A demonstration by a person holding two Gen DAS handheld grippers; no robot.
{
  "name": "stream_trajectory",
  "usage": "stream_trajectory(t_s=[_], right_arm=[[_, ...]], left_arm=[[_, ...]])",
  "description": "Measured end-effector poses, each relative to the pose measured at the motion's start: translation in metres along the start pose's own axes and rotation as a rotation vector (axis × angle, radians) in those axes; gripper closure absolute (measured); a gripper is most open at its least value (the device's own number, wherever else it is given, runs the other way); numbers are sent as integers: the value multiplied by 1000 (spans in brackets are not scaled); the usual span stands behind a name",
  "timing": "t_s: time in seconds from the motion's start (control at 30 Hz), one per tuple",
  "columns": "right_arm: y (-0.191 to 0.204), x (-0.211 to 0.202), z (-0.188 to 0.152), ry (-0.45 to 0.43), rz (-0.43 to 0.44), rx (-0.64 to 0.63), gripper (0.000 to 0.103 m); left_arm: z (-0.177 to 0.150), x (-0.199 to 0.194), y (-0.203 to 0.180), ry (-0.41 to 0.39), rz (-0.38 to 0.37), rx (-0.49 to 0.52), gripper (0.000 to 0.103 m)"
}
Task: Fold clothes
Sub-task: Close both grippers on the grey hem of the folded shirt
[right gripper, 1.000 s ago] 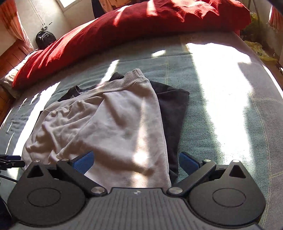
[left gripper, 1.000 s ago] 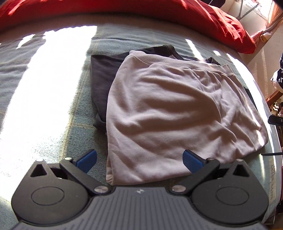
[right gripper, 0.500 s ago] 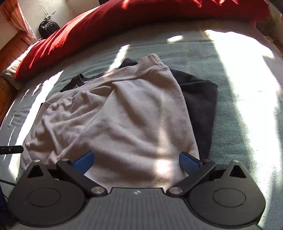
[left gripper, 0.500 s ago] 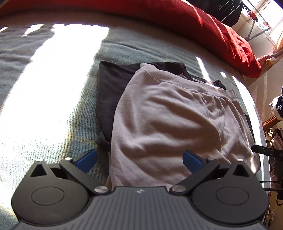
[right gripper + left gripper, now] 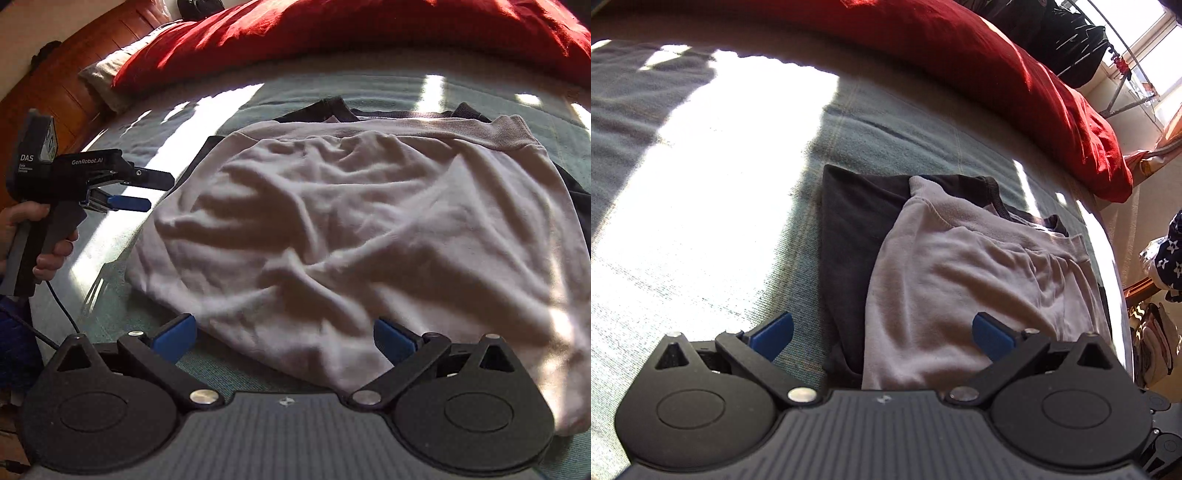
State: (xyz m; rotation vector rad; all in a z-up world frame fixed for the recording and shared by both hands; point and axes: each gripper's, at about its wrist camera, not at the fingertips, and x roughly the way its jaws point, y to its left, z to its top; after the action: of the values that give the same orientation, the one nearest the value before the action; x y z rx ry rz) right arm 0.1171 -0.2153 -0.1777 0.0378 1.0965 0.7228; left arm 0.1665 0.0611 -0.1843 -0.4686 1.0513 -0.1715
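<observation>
Your left gripper has its blue fingers spread wide with nothing between them, and the near edge of the pale grey garment sits right in that gap, toward the 1 o'clock side, with the dark garment underneath poking out at about 11 o'clock. Same deal on your right gripper: fingers wide apart, gripping nothing, and the pale grey garment fills most of that view from 12 o'clock down to the gap, its near hem running between the two blue tips. The grey piece looks like soft sweatshirt knit, rumpled with lots of shallow creases, with a ribbed band along its far edge. The dark garment is a smoother flat knit, showing only at the far edge and at 3 o'clock. Both lie on a bed covered with a teal woven blanket, hard sun patches across it, and a red duvet bunched along the far side. In the right view your left hand is at 9 o'clock, wrapped around the pistol-style handle, with the left gripper held level and pointing at the grey garment's left edge, just short of it.
</observation>
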Motion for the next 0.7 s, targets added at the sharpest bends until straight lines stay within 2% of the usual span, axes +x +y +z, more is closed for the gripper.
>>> stream_trajectory(t_s=[0.13, 0.3, 0.53, 0.7], right_arm=[[26, 10, 0, 12, 56, -22, 0], [43, 17, 3, 10, 57, -23, 0], [50, 23, 13, -13, 39, 0, 0], [55, 26, 20, -35, 35, 26, 0]], left_arm=[[21, 20, 12, 37, -90, 2, 1], [36, 40, 30, 90, -237, -39, 1], [63, 66, 37, 138, -346, -1, 1], [82, 85, 44, 146, -430, -30, 1]])
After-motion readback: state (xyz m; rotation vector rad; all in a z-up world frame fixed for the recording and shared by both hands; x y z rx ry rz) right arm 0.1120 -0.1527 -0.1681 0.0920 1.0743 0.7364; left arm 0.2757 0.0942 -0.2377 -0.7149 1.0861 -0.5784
